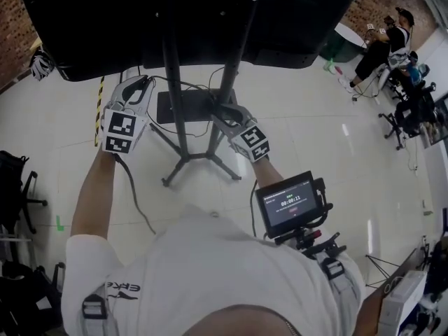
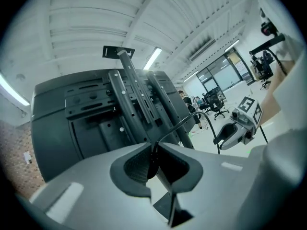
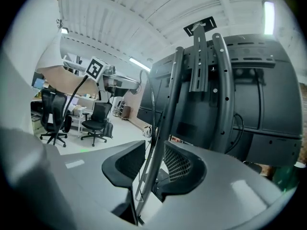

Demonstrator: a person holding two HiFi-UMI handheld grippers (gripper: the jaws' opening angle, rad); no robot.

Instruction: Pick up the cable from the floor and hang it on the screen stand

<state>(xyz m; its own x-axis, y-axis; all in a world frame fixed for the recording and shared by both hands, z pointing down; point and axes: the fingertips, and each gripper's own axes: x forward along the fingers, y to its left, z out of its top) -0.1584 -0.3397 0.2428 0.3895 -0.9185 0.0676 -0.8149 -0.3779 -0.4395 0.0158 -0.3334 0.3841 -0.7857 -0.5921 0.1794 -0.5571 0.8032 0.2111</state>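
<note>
Step in hand, as I read it: pickup done, hanging under way.

Left of the head view: the left gripper [image 1: 138, 84] is raised beside the screen stand [image 1: 173, 96]. Its jaws are closed to a slit on the cable [image 2: 154, 150]. Its own view shows the thin black line pinched btw the pads, then arcing up and over twd the right of frame. So this end of the cable is off the floor, held near the uprights, just under the screen [image 1: 140, 19].

Centre: in the head view the cable seems to run from those jaws rightward past the uprights twd the right gripper [image 1: 222, 114].

Right: the right gripper sits close to the right-hand upright [image 3: 165, 123], jaws part open, clamped on nothing. In its own view the upright and a thin run of cable show in the gap. Can't tell if the upright is btw the pads or just behind them.

Next move, prob.: get the cable over or round part of the mounting rails [image 2: 139, 99] or an upright so it stays w/o being held, then release w/ the left. The right likely has to guide the slack; a thin cable slips easily.

Hard to see:
- No hook or peg is visible anywhere.
- The cable's far end is lost around the uprights and base plate [image 1: 189, 107].
- The screen blocks the upper head view, so the rails show only in the gripper views, distorted.
</note>
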